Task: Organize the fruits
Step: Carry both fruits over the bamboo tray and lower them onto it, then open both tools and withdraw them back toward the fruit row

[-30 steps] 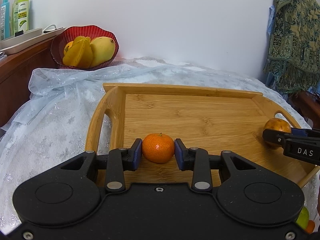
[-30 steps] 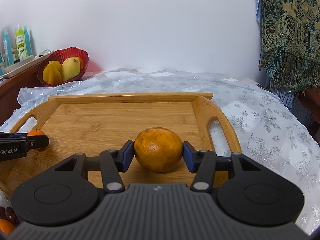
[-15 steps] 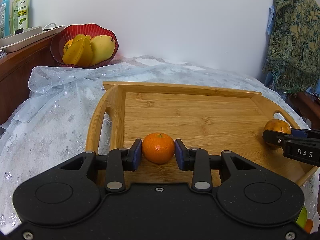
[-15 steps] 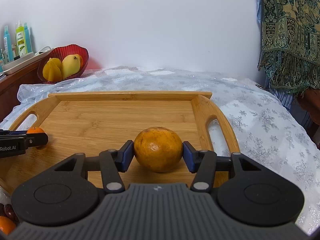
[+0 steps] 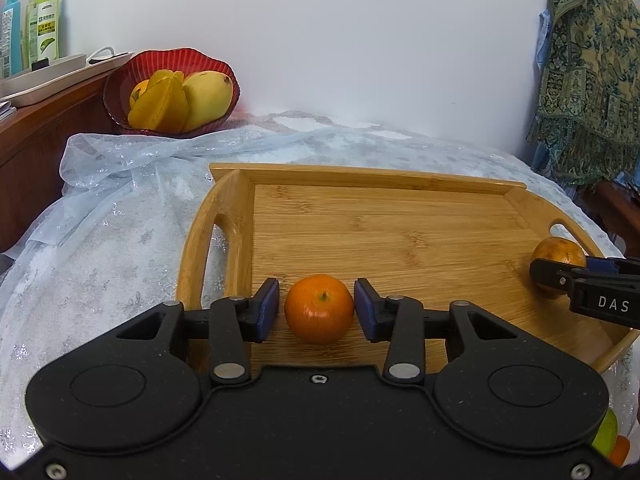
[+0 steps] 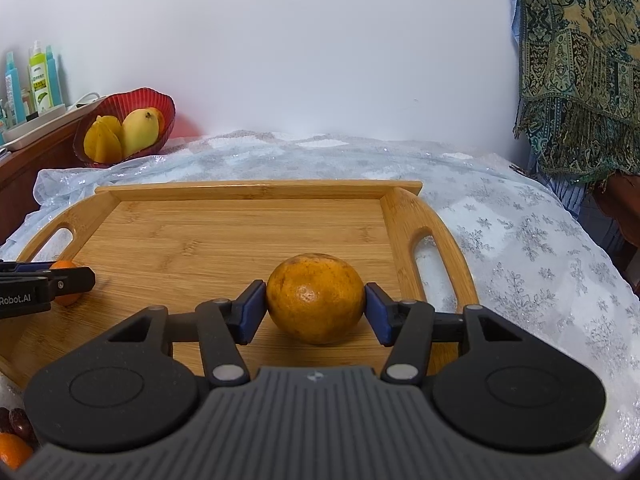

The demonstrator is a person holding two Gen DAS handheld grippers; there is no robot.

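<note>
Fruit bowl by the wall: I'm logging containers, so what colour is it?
The ribbed fruit bowl is translucent dark red, clearest in the left wrist view.

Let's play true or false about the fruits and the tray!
1. The small tangerine sits on the wooden tray. True.
2. The left tool squeezes it tight. False: a gap shows at both pads.
3. The red bowl is on the tray. False: it stands behind, off the tray.
4. The right tool has the bigger brownish orange between its pads. True.
</note>
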